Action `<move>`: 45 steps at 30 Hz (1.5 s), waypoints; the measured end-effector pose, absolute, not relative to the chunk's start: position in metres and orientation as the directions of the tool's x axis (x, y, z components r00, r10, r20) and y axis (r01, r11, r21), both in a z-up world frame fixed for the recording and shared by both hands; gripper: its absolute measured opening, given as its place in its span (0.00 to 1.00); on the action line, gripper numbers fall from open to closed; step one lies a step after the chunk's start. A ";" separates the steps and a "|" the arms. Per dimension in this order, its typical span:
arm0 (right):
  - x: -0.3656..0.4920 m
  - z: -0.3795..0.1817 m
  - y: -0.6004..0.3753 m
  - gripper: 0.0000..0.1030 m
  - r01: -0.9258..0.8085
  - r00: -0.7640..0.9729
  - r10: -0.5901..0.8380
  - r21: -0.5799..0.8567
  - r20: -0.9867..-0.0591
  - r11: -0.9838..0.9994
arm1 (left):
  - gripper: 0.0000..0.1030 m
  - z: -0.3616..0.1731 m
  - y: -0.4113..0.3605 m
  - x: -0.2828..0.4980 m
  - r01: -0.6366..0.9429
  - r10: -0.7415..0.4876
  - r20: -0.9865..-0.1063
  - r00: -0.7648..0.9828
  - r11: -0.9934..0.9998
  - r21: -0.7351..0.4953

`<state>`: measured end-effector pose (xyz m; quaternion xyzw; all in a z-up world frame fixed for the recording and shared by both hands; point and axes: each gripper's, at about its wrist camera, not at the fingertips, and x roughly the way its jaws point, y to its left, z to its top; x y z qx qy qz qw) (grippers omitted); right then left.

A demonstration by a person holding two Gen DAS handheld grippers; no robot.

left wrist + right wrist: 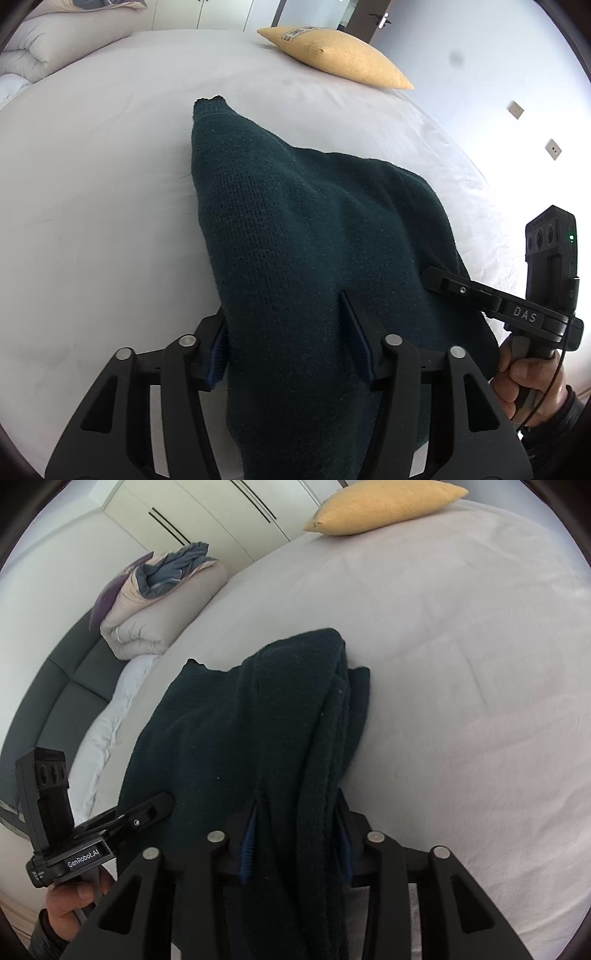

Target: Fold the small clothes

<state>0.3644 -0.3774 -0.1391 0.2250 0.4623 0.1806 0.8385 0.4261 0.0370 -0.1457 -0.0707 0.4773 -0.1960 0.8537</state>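
Lying on the pale grey bed sheet (92,192), the dark green knitted garment (295,229) drapes over both tongs, hiding its near edge. The left gripper (284,332) stands partly open, knit between its blue pads; whether they press is unclear. The right gripper (295,834) likewise straddles bunched folds. A mustard-yellow cushion (340,55) sits far right.

A dark green knitted sweater (295,240) lay on the bed (92,184), its near end between the fingers of the left hand-held gripper (284,336). The right hand-held gripper (436,278) touched its right edge, and a yellow pillow (340,55) lay well beyond.
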 end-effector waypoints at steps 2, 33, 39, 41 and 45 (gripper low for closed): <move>0.365 -0.137 -0.378 0.47 -0.086 0.511 0.507 0.545 -0.694 0.834 | 0.60 -0.147 0.038 0.424 0.250 -0.403 -0.786 0.469 0.914 -0.320; 0.087 0.071 -0.351 1.00 -0.129 0.942 0.163 0.134 -0.292 0.983 | 1.00 0.041 0.064 0.105 -0.025 0.051 -0.466 0.883 0.998 0.062; 0.045 0.084 -0.341 1.00 -0.099 0.934 0.132 0.117 -0.331 0.988 | 1.00 0.047 0.078 0.055 0.010 -0.016 -0.541 0.841 1.000 -0.014; 0.037 0.081 -0.337 1.00 -0.073 0.919 0.112 0.117 -0.377 0.990 | 1.00 0.044 0.079 0.038 0.013 -0.023 -0.555 0.831 1.000 -0.021; 0.022 0.068 -0.332 1.00 -0.038 0.902 0.085 0.118 -0.423 0.992 | 1.00 0.030 0.077 0.032 0.011 -0.020 -0.596 0.803 1.000 -0.019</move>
